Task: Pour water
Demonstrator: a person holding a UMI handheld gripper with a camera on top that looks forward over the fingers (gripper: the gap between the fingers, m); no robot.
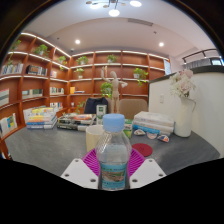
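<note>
One water bottle (114,152), one cup (95,136), one vase (184,117).

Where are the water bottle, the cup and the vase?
water bottle (114,158), gripper view, on its clear body between the fingers
cup (95,136), gripper view, on its side wall
vase (184,118), gripper view, on its white body

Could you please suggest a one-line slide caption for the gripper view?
Water bottle between the gripper fingers, cup just beyond it on the table, bookshelves behind.

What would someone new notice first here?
The water bottle, blue-capped, stands upright between the claw's pink pads, which appear to press its sides. Just beyond it sits a cup. Farther off, a white vase of flowers stands on the table, with shelves lining the walls behind.
</note>
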